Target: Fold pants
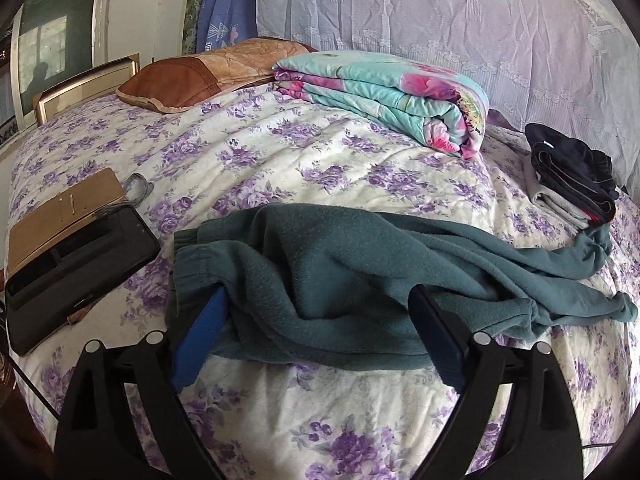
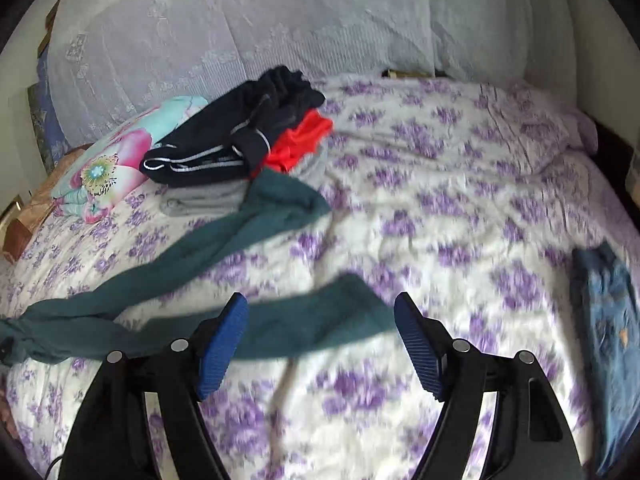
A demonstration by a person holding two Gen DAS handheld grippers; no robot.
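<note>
Dark teal fleece pants [image 1: 340, 272] lie crumpled on the purple-flowered bedspread [image 1: 320, 152]. In the left wrist view the waist end bunches between the fingers of my left gripper [image 1: 320, 304], which is open wide around the cloth. The two legs trail off to the right. In the right wrist view the legs [image 2: 240, 232] stretch across the bed, one cuff [image 2: 344, 312] lying between the fingers of my open right gripper [image 2: 320, 312]. This view is blurred.
A folded floral quilt [image 1: 400, 92] and a brown pillow [image 1: 192, 76] lie at the back. A stack of folded dark, red and grey clothes [image 2: 240, 140] sits by the pants' far leg. A black case [image 1: 76, 272] and cardboard box [image 1: 60, 208] lie left. Blue jeans [image 2: 608, 320] lie right.
</note>
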